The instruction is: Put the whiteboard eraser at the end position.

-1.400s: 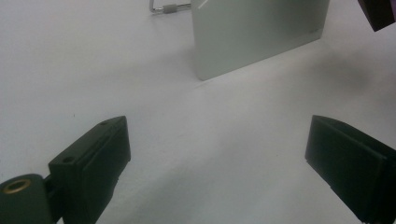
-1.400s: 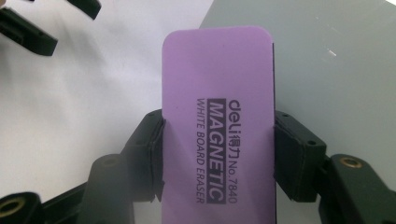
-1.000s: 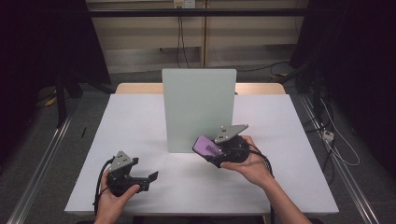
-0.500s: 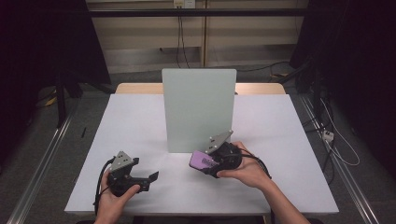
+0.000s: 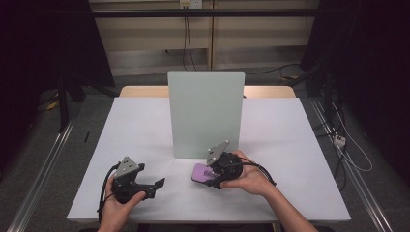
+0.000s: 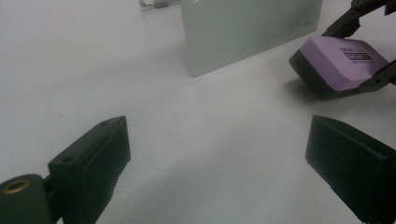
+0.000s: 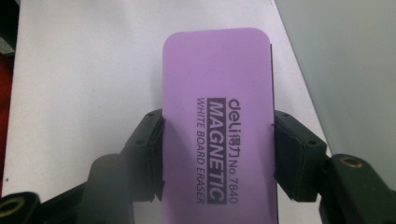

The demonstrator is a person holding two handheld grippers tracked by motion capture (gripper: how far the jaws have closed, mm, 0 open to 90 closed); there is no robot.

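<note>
Purple "deli MAGNETIC WHITE BOARD ERASER" eraser [image 7: 217,121]

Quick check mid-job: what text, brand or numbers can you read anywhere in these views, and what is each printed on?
"deli" plus two Chinese characters I can't make out, then "No. 7840": on the purple eraser.
"MAGNETIC": same face, in a dark bar.
"WHITE BOARD ERASER": same face.
In the left gripper view the eraser's label is too small to read.
The upright panel and table show no text.

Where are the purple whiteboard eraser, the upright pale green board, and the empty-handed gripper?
Purple whiteboard eraser [image 7: 217,116]: right gripper view, printed top face.
Pale green board [image 5: 205,113]: high view, front face.
Left gripper [image 5: 155,186]: high view, between its open fingertips.
</note>
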